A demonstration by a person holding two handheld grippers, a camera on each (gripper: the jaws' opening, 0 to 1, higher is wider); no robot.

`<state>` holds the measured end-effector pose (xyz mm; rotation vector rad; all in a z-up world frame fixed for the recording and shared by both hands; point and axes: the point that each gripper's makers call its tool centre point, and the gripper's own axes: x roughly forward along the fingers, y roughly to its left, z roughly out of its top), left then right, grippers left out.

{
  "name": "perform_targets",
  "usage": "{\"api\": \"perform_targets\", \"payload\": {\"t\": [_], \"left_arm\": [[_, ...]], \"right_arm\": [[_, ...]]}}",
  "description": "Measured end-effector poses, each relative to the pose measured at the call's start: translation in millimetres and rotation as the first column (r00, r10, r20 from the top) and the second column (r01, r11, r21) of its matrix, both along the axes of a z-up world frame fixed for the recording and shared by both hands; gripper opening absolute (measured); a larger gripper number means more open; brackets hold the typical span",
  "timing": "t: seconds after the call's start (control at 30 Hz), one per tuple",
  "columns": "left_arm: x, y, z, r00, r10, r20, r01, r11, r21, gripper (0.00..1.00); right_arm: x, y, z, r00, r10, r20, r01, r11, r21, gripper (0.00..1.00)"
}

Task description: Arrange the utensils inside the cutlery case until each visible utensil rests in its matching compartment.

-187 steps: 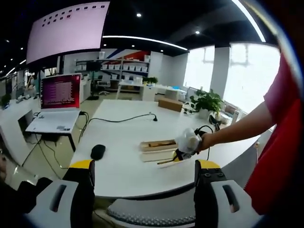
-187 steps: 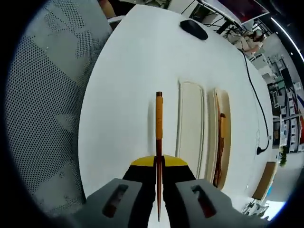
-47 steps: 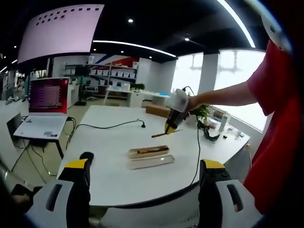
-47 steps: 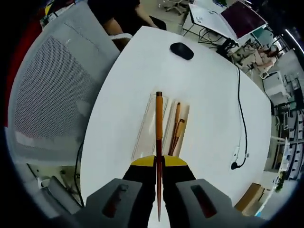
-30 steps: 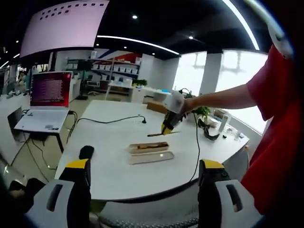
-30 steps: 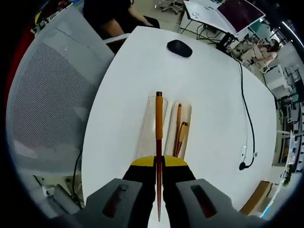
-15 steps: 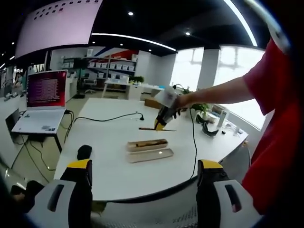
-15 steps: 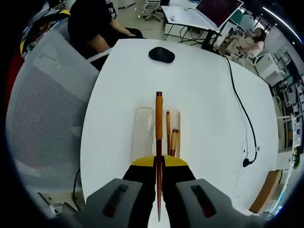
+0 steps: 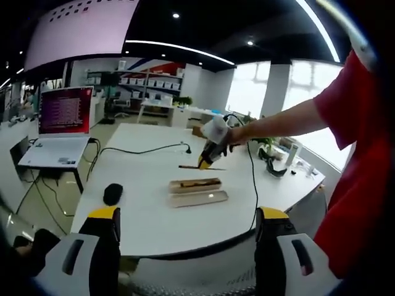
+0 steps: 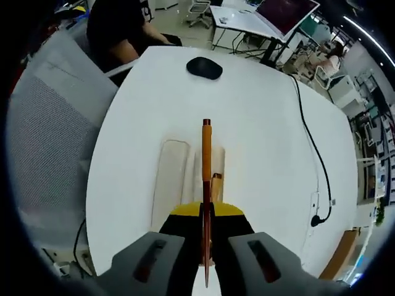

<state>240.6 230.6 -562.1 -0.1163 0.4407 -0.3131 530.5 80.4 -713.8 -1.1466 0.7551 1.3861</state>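
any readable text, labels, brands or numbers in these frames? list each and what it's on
None can be read.
Laptop screen: rows of text on a red-purple ground, too small and blurred.
Big wall screen: small dark marks, not legible.
Shelf boxes: no label can be made out.
Right gripper, utensil, cutlery case: no print visible.

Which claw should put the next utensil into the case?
Right. The right claw already grips the chopstick above the cutlery case; the left claw is open, back off the table edge.
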Motion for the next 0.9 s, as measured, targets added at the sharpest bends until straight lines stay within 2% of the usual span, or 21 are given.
{"api": "perform_targets", "payload": {"t": [0.1,0.17,0.3,0.4,0.5,0.67,0.8,0.87,0.9], "left_arm": [[-1.9,2.9,1.0,1.000,0.011,-0.003,-0.011,1.000,-0.004,0.93],[-3.0,5.3,0.8,1.000,0.024,-0.010,-0.024,1.000,0.000,0.93],[-8.2,9.8,1.4,0.999,0.049,-0.019,-0.049,0.999,0.014,0.92],[-13.7,12.9,-3.7,0.997,0.063,-0.047,-0.062,0.998,0.023,0.92],[-18.8,16.1,-6.2,0.995,0.088,-0.055,-0.086,0.996,0.023,0.92],[-24.4,20.3,-2.3,0.992,0.122,-0.033,-0.121,0.993,0.017,0.92],[-30.5,21.3,-4.7,0.990,0.136,-0.037,-0.136,0.991,0.007,0.92],[-34.3,21.6,-7.7,0.990,0.136,-0.043,-0.135,0.991,0.021,0.91],[-36.4,20.5,-11.0,0.990,0.125,-0.059,-0.123,0.992,0.026,0.91]], "right_arm": [[9.0,11.2,-0.3,0.998,0.005,0.061,-0.009,0.997,0.076,0.01],[3.8,13.1,-6.2,0.999,-0.042,0.012,0.040,0.994,0.104,0.01],[5.7,7.2,-24.4,1.000,-0.020,0.015,0.019,0.998,0.060,0.01],[7.5,7.4,-34.1,1.000,-0.021,0.016,0.020,0.999,0.050,0.01],[8.4,8.0,-38.4,0.999,-0.039,0.011,0.039,0.998,0.054,0.01],[10.3,6.0,-43.8,0.996,-0.085,0.021,0.084,0.995,0.044,0.01],[5.8,-1.0,-52.5,0.998,-0.061,0.035,0.061,0.998,-0.006,0.01],[6.4,-0.3,-52.1,0.997,-0.057,0.046,0.057,0.998,0.006,0.01],[5.1,1.4,-52.2,0.997,-0.071,0.029,0.070,0.997,0.020,0.01]]}}
